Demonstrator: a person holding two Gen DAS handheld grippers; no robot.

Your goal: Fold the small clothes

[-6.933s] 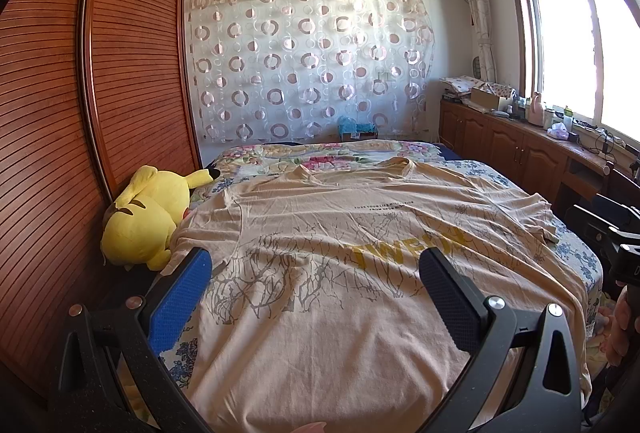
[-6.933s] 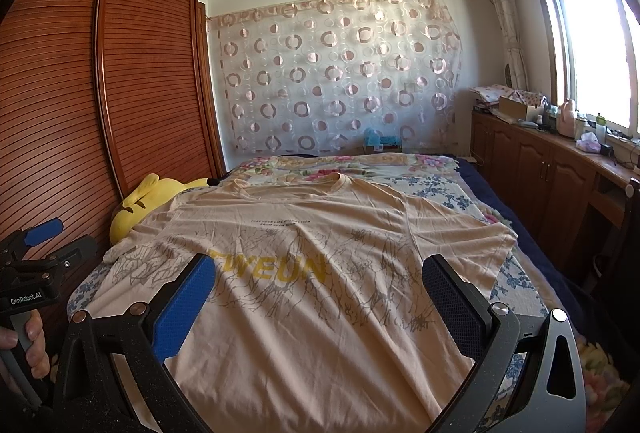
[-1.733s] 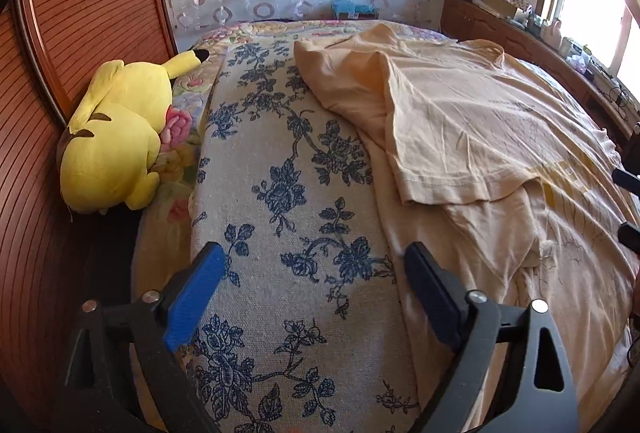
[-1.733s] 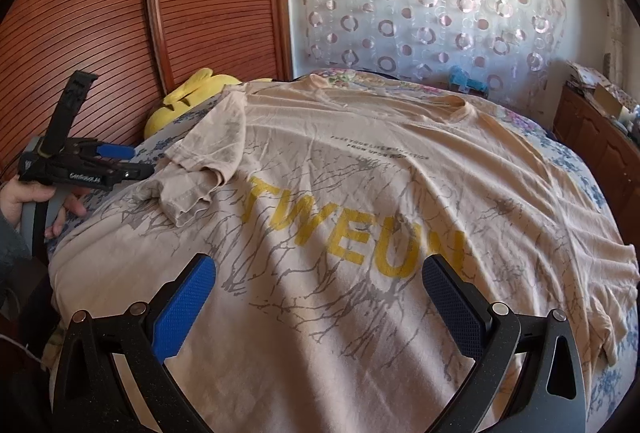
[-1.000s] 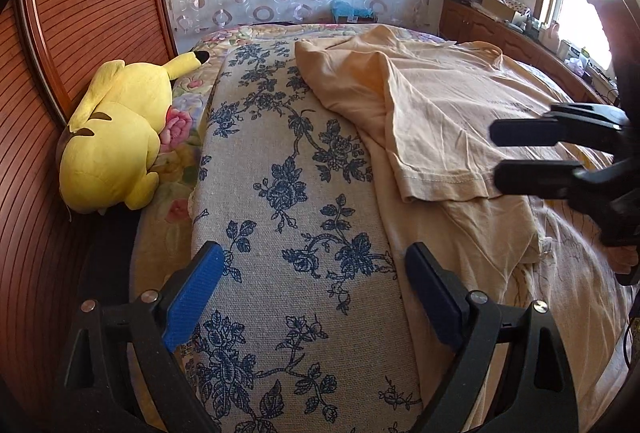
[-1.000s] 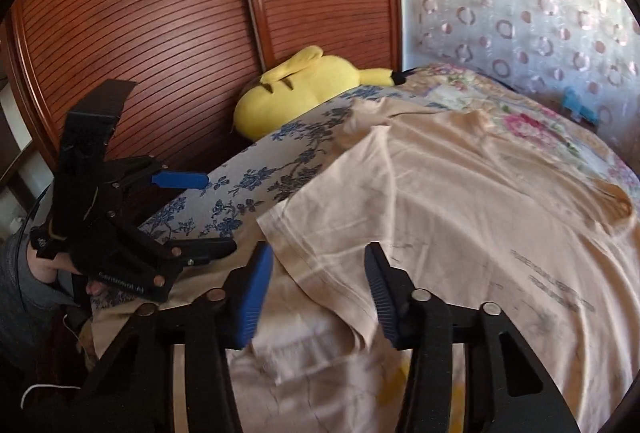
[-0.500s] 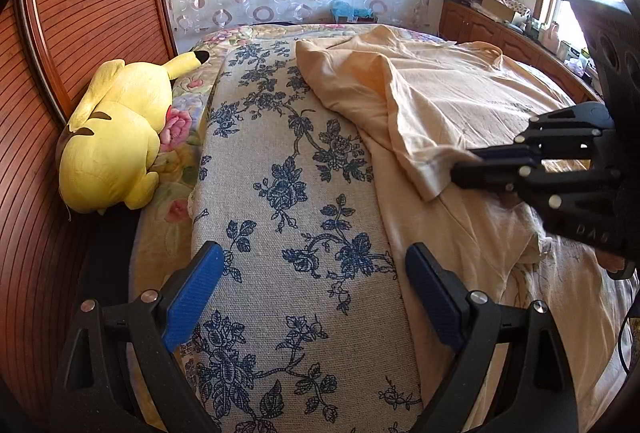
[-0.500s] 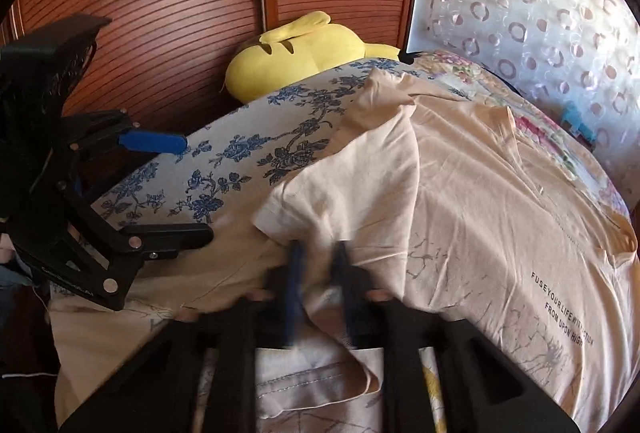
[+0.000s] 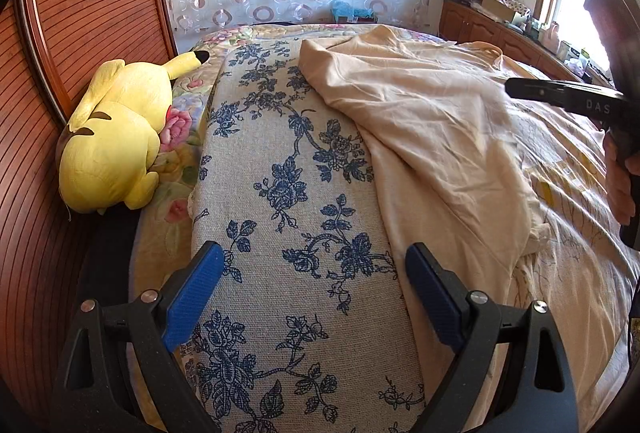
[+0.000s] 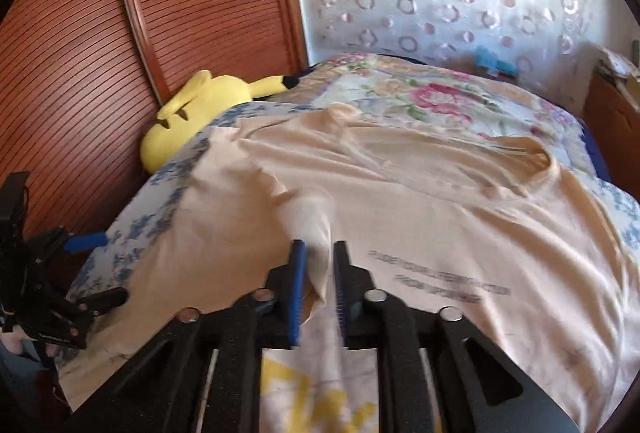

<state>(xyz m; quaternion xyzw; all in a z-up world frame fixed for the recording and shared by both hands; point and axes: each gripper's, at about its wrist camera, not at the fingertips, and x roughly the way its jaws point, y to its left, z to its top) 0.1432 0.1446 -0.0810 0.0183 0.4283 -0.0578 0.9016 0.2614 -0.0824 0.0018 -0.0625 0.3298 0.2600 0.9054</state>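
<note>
Right gripper is opening around a blurred shirt fold, pad contact unclear; left gripper gapes empty.

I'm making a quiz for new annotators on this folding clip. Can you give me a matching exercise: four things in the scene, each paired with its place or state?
Things:
1. T-shirt
2. plush toy
3. left gripper
4. right gripper

Places or states:
A. lies beside the wooden wardrobe doors
B. jaws wide apart over the bare floral bedcover
C. a fold of fabric between its jaws, which are opening
D. one side folded over, spread on the bed

Pairs: 1-D, 2-A, 3-B, 4-C
</note>
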